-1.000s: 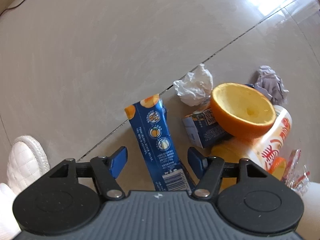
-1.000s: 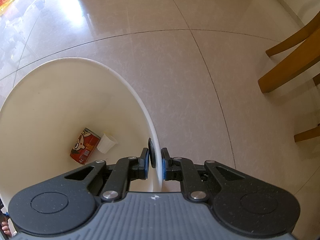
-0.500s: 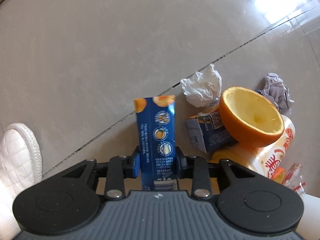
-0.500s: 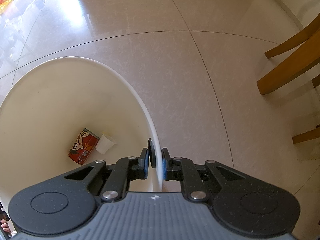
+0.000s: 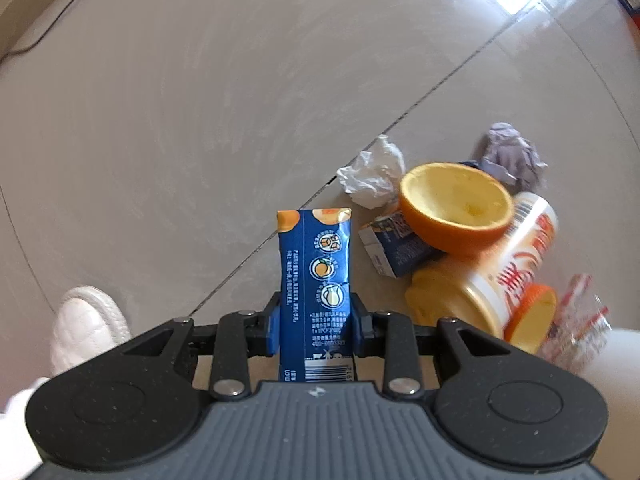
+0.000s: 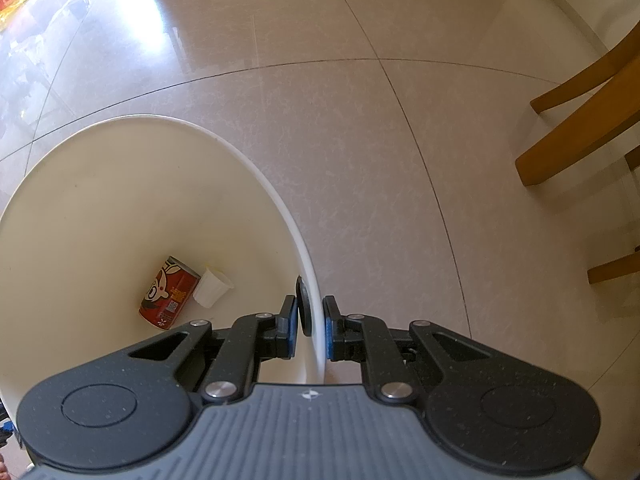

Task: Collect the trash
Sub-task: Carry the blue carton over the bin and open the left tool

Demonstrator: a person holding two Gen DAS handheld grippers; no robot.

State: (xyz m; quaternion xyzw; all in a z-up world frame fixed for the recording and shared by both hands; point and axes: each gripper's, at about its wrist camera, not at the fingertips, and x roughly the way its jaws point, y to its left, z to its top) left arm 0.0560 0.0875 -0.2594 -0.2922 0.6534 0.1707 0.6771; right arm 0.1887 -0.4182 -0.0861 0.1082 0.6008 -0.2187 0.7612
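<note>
can (image 6: 169,293) beside cup (image 6: 212,288), inside bin (image 6: 100,184)

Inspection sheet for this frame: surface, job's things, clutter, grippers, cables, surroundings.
Surface: glossy beige tiled floor.
Job's things: blue orange-printed sachet; pile of hollow orange half, crumpled white tissue, yellow-lidded tub; white bin holding red can and white cup.
Clutter: nothing seen.
Grippers: left gripper shut on sachet; right gripper shut on bin rim.
Cables: thin dark cable at the floor's edge.
Surroundings: wooden chair legs; white shoe.
</note>
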